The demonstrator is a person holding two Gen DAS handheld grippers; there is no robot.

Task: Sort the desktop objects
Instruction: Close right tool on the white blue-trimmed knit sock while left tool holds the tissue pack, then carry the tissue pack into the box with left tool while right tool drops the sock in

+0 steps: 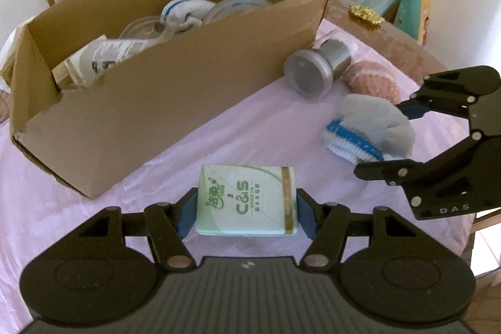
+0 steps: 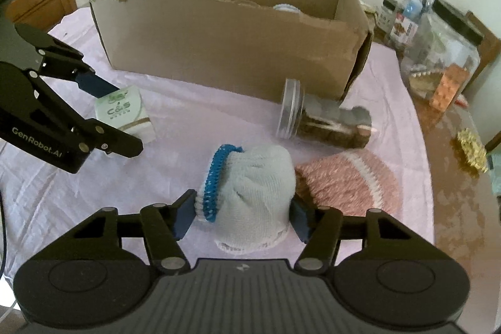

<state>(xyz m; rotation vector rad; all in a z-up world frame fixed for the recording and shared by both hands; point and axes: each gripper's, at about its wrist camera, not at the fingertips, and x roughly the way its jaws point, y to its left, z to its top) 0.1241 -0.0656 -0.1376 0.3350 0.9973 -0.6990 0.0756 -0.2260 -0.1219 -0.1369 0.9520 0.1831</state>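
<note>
the left gripper [image 1: 245, 213] clamps the tissue pack [image 1: 247, 201] and the right gripper [image 2: 242, 215] squeezes the grey sock bundle [image 2: 253, 193], both low over the pink tablecloth [image 2: 125, 208]. each should lift clear of the cardboard box [image 1: 175, 89] wall before releasing inside.

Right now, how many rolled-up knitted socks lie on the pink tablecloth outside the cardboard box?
2: a grey knitted sock bundle with a blue cuff, between the right gripper fingers, and a pink knitted bundle touching its right side. More may be hidden inside the box.
</note>
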